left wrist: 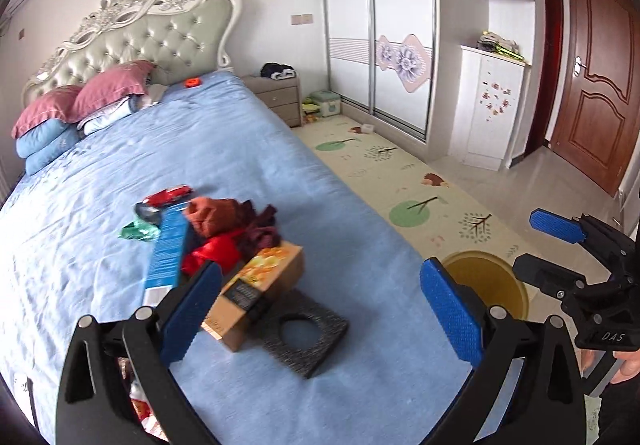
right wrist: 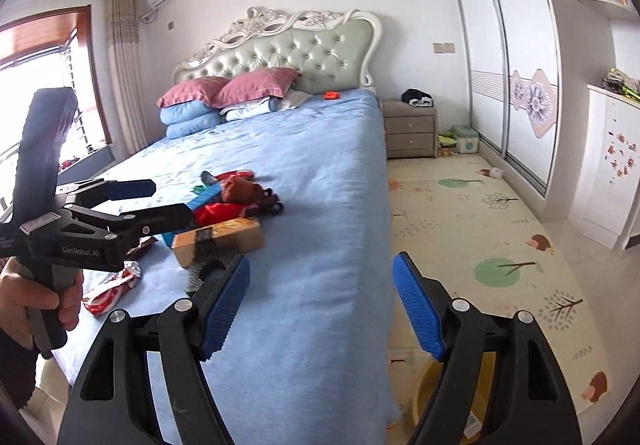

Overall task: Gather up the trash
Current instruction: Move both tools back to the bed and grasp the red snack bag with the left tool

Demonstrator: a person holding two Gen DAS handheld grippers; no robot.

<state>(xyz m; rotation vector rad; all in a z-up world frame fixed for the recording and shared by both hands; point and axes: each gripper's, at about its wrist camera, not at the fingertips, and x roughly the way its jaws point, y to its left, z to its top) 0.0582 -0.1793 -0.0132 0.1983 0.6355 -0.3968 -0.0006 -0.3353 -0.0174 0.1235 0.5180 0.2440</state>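
On the bed (left wrist: 248, 149), most of the trash still waits. A heap lies at about nine o'clock from the left gripper (left wrist: 320, 309): a blue carton (left wrist: 168, 245), a green wrapper (left wrist: 138, 231), a red packet (left wrist: 168, 194), a red bag (left wrist: 214, 251) and some brown and maroon cloth (left wrist: 228, 219). A cardboard box (left wrist: 260, 293) rests partly on a dark foam block (left wrist: 304, 333) right in front of that gripper. In the right wrist view a red-and-white wrapper (right wrist: 114, 287) lies at the bed's near edge, below the left gripper.

The bin (left wrist: 488, 281), yellow, stands on the floor mat (left wrist: 400, 181) beside the bed, at about three o'clock from the heap. Something small lies at its bottom in the right wrist view, too blurred to name, so little has gone in, I judge.

The left gripper's fingers stand wide apart with nothing between them. The right gripper (right wrist: 320, 309) is also spread and empty, held over the bed edge above the bin. Nearly all the collecting is left.
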